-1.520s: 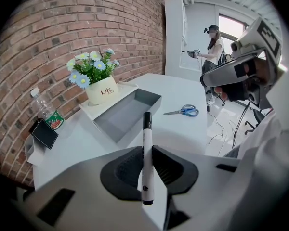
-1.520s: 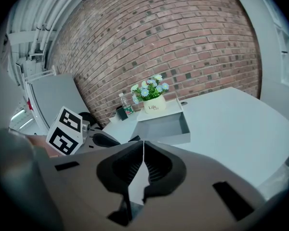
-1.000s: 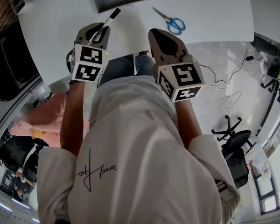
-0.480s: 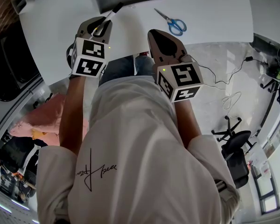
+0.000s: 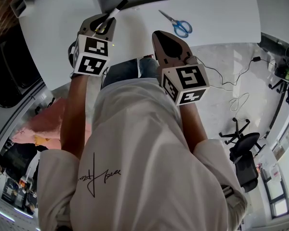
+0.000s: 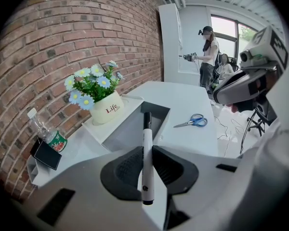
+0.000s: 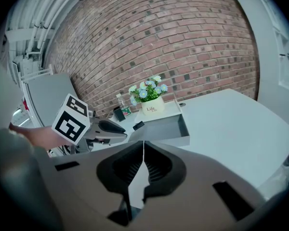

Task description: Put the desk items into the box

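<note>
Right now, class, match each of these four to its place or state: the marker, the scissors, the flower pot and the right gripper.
Things:
1 marker
2 scissors
3 flower pot
4 right gripper

Places or states:
A jaws shut, nothing between them
B lying flat on the white desk
C gripped in the jaws of the left gripper
D upright by the brick wall, beside the box

Pairs: 1-C, 2-B, 3-D, 4-A

Head camera steeply downward, hand-borne cameras low over desk (image 5: 216, 8) (all share box (image 6: 127, 129))
</note>
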Demonstrator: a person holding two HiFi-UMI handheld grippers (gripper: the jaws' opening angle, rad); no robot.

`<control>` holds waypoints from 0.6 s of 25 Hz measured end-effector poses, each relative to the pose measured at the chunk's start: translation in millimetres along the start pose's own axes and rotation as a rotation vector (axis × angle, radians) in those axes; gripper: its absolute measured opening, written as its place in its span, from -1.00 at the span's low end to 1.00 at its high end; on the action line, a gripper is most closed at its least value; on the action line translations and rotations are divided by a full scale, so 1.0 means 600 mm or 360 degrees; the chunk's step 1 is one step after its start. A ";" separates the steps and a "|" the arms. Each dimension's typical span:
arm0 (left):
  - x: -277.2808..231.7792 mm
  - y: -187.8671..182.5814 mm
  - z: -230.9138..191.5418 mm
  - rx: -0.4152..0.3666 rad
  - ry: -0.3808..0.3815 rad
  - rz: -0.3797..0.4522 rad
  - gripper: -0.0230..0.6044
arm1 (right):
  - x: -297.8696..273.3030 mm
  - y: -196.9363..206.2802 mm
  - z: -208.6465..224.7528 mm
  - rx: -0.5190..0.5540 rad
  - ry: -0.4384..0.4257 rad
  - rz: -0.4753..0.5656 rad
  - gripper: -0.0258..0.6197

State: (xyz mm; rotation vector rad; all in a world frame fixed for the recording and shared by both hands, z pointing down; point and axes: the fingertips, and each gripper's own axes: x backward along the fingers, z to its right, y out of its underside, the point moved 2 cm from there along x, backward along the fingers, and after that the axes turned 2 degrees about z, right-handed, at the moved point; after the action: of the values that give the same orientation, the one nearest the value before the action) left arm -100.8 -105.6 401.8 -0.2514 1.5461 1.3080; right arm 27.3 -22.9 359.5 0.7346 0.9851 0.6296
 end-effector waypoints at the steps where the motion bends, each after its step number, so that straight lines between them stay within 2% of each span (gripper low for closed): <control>1: -0.001 -0.002 -0.002 -0.0009 0.0002 0.0000 -0.70 | -0.001 -0.001 0.001 -0.0002 0.0003 0.0000 -0.83; 15: -0.025 -0.019 -0.014 -0.0020 0.0033 -0.0001 -0.70 | -0.014 -0.010 0.014 -0.0029 0.0022 -0.0009 -0.83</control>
State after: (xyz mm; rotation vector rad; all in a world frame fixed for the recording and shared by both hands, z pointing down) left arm -91.1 -123.3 406.0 -0.2741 1.5556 1.3183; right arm 32.3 -35.0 362.0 0.7122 0.9928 0.6386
